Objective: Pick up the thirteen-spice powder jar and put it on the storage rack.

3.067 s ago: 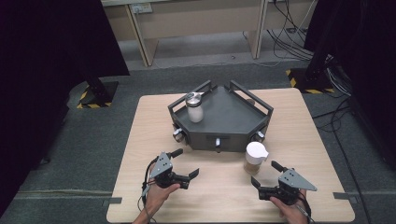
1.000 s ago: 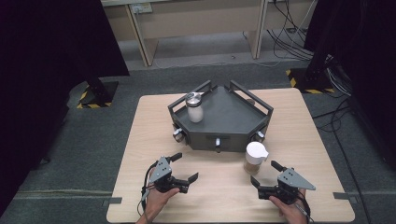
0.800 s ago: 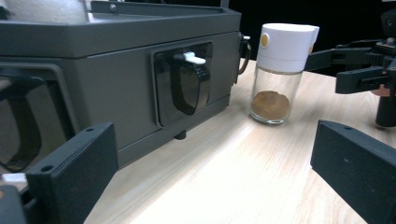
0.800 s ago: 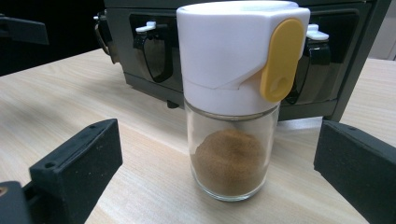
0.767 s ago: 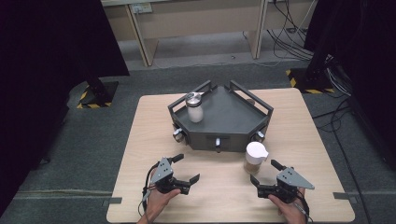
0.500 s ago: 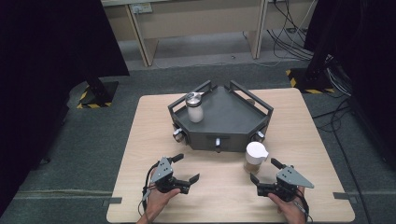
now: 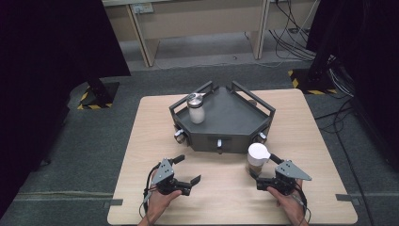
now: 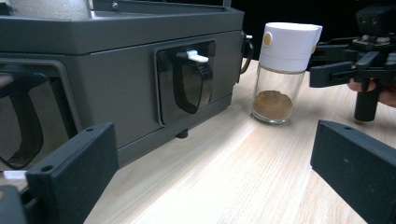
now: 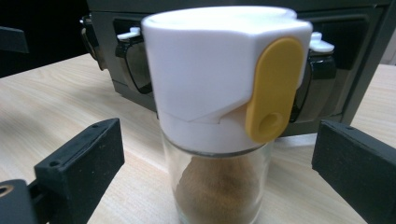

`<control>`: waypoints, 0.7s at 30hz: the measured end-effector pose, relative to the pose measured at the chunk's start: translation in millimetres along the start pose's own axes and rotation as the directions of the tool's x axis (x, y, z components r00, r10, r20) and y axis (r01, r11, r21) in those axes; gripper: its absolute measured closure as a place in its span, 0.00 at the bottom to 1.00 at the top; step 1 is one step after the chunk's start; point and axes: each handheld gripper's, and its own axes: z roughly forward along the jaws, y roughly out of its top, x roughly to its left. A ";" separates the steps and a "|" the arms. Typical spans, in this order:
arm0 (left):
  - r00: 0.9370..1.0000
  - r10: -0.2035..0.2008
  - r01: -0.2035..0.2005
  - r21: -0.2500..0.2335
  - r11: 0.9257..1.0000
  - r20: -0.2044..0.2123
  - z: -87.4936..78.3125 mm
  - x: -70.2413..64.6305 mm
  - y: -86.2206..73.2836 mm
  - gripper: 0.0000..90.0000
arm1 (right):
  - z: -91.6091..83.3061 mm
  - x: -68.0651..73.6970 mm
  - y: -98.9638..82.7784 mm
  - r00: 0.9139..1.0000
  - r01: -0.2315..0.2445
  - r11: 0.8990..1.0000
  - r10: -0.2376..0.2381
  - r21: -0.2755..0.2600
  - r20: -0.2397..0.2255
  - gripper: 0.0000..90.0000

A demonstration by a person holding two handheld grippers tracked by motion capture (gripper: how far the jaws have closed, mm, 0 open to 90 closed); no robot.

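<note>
Grey carpet surrounds a pale wooden table (image 7: 141, 155), and dark curtains close in the sides of the room. On the table sits a dark grey angular rack (image 7: 226, 117) with rails on top and small latched windows along its front; a metal-capped jar (image 7: 196, 108) stands on its top deck near the left rear corner.

Just in front of the rack's right front corner stands the spice jar (image 7: 257, 160): clear glass, brown powder in the bottom, a white cap with a yellow tab. It stands upright on the table, near the rack without touching it.

The right hand-held gripper (image 7: 267, 170) is lined up on this jar. Its jaws have just been closing a little, yet they stand wide, one on either side of the glass, with a gap between each pad and the jar in the right gripper view, so nothing is gripped yet. The left hand-held gripper (image 7: 188, 170) rests low over the table to the left, jaws spread wide and empty, pointing toward the rack front.

The step in hand looks like the approach for a grasp on the spice jar. The next move calls for closing both pads squarely on the glass below the cap, then lifting it straight up so that it does not tip.
</note>
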 end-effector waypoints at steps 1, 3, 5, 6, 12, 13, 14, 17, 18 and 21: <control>1.000 0.000 0.000 0.001 1.000 0.001 0.2 0.0 -0.1 0.01 | 1.5 -0.3 0.3 1.000 0.002 1.000 -0.002 0.000 0.002 0.04; 1.000 -0.002 0.002 0.004 1.000 0.002 0.8 0.3 -0.4 0.01 | 3.5 -0.5 1.0 1.000 0.011 1.000 -0.011 -0.005 0.006 0.05; 1.000 -0.002 0.002 0.007 1.000 0.003 1.2 0.2 -0.6 0.01 | 5.7 -1.6 1.4 1.000 0.011 1.000 -0.011 -0.004 0.002 0.06; 1.000 -0.002 0.002 0.007 1.000 0.003 1.4 0.1 -0.6 0.01 | 6.9 -2.0 1.6 1.000 0.008 1.000 -0.008 -0.002 0.000 0.06; 1.000 -0.001 0.001 0.013 1.000 0.004 2.0 0.4 -1.2 0.01 | 13.0 -3.0 3.0 1.000 0.013 1.000 -0.013 -0.002 -0.004 0.08; 1.000 -0.004 0.003 0.012 1.000 0.004 2.1 0.4 -1.3 0.01 | 14.1 -3.2 3.2 1.000 0.014 1.000 -0.014 -0.002 -0.007 0.09; 1.000 -0.005 0.005 0.012 1.000 0.004 2.1 0.5 -1.3 0.01 | 15.1 -3.5 3.4 1.000 0.011 1.000 -0.011 0.000 -0.010 0.09; 1.000 -0.006 0.006 0.012 1.000 0.003 2.2 0.6 -1.5 0.01 | 18.1 -3.2 3.7 1.000 0.010 1.000 -0.010 0.003 -0.014 0.10; 1.000 -0.006 0.006 0.011 1.000 0.002 2.2 0.4 -1.5 0.01 | 18.9 -2.9 3.9 1.000 0.014 1.000 -0.014 0.003 -0.013 0.11; 1.000 -0.005 0.005 0.010 1.000 0.001 1.9 0.2 -1.7 0.01 | 20.9 -2.2 4.6 1.000 0.016 1.000 -0.016 0.003 -0.012 0.14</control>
